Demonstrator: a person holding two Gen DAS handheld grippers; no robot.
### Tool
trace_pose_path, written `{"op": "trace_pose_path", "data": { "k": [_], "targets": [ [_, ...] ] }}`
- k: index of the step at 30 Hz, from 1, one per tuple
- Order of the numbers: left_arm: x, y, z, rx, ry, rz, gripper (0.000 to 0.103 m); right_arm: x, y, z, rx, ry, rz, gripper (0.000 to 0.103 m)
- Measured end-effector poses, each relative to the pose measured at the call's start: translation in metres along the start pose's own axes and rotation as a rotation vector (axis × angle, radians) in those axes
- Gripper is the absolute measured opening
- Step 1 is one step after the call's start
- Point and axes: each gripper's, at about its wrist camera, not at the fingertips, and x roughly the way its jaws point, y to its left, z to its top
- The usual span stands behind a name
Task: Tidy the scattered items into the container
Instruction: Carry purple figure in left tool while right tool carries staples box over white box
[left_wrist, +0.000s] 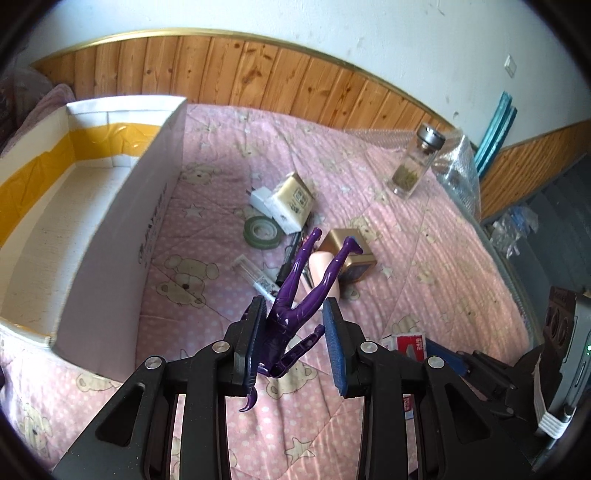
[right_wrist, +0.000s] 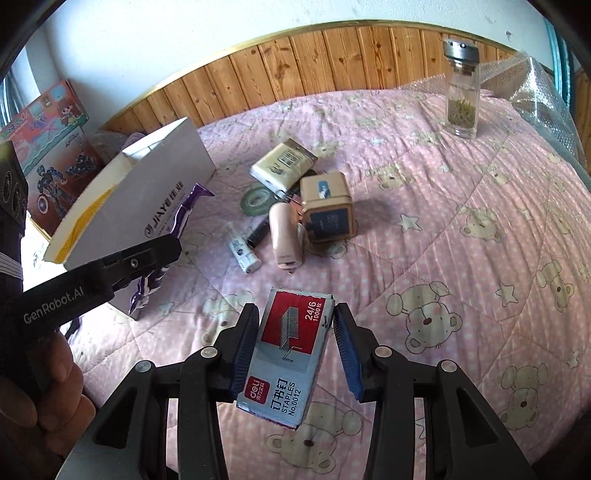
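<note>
Above the quilt (left_wrist: 424, 258), your left gripper (left_wrist: 295, 332) pinched the figure (left_wrist: 291, 314) beside the box (left_wrist: 110, 206); your right gripper (right_wrist: 295, 339) clamped the staples (right_wrist: 288, 347). You needed to clear the rim before releasing

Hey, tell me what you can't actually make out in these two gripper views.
- Cardboard box floor nearest the camera: left wrist view, hidden by its own wall.
- Purple figurine head: left wrist view, behind the left gripper.
- Pens beneath the gold tin: both views, overlapped.
- Staple box underside: right wrist view.
</note>
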Motion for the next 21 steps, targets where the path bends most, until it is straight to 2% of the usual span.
{"op": "trace_pose_path", "data": {
  "k": [8,21],
  "targets": [
    [-0.035,0.009,0.004,-0.027,-0.076,-0.027,0.032,-0.021,0.032,0.009,-0.052,-0.03,0.031,0.043],
    [-0.069,0.044,0.007,-0.103,-0.144,0.014,0.032,-0.032,0.087,0.024,-0.14,-0.057,0.085,0.044]
  ]
}}
